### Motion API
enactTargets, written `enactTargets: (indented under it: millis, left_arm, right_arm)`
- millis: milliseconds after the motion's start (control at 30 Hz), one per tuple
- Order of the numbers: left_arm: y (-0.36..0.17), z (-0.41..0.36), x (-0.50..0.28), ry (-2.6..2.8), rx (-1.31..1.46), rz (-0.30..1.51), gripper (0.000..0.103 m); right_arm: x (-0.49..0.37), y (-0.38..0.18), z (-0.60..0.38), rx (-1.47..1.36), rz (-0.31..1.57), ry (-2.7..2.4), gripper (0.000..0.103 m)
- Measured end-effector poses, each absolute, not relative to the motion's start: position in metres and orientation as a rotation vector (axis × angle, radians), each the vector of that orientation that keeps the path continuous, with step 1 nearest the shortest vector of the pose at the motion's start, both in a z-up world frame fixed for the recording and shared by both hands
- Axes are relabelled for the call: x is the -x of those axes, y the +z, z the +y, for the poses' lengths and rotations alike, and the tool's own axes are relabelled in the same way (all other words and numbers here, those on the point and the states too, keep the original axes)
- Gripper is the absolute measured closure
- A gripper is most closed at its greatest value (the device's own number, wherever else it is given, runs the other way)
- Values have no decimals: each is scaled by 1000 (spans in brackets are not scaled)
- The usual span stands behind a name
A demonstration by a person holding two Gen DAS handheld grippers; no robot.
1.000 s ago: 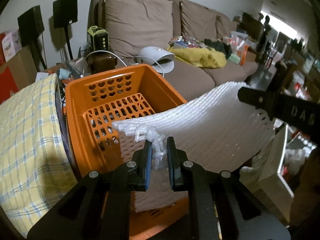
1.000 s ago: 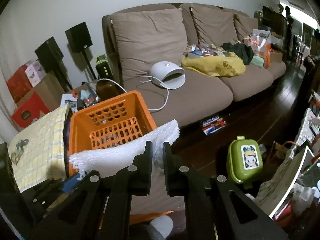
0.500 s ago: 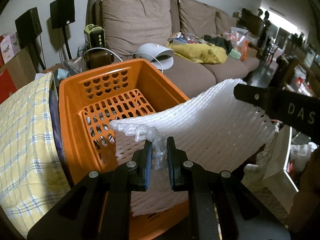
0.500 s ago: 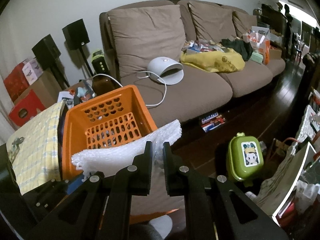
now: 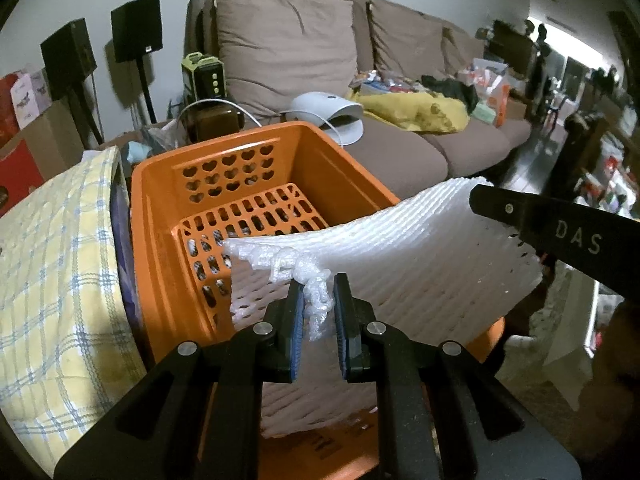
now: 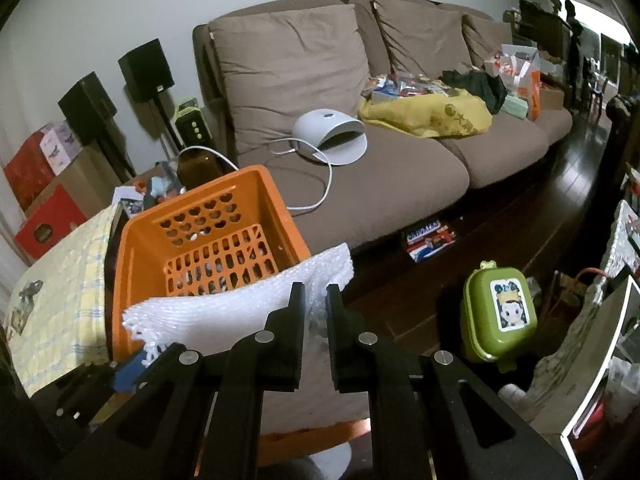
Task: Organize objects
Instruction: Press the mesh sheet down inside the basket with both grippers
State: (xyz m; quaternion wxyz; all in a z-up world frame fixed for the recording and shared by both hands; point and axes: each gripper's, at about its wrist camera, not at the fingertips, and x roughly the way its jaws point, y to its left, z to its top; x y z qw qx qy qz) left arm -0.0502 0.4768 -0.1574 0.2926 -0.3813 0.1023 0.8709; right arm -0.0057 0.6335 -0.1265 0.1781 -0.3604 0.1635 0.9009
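Foam sheet [image 5: 400, 264]: stretched over orange basket [image 5: 160, 216], half draped in, ready to drop
Left gripper [image 5: 318, 308]: clamped on bunched corner
Right gripper [image 6: 316, 304]: pinching opposite edge, keeping it taut

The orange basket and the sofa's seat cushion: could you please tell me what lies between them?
Nothing separate shows there. In the right wrist view the orange basket overlaps the sofa; only a loop of white cable lies on the seat beside the basket's rim.

One orange basket [image 5: 256, 168], two black speakers [image 5: 136, 28].
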Motion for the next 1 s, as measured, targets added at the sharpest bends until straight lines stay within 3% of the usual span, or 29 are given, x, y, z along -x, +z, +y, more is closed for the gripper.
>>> enactTargets:
  millis: [1000]
  left_arm:
    - [-192, 475, 64, 2301, 1087, 185, 90]
  right_arm:
    - [25, -164, 633, 1168, 369, 2464, 94]
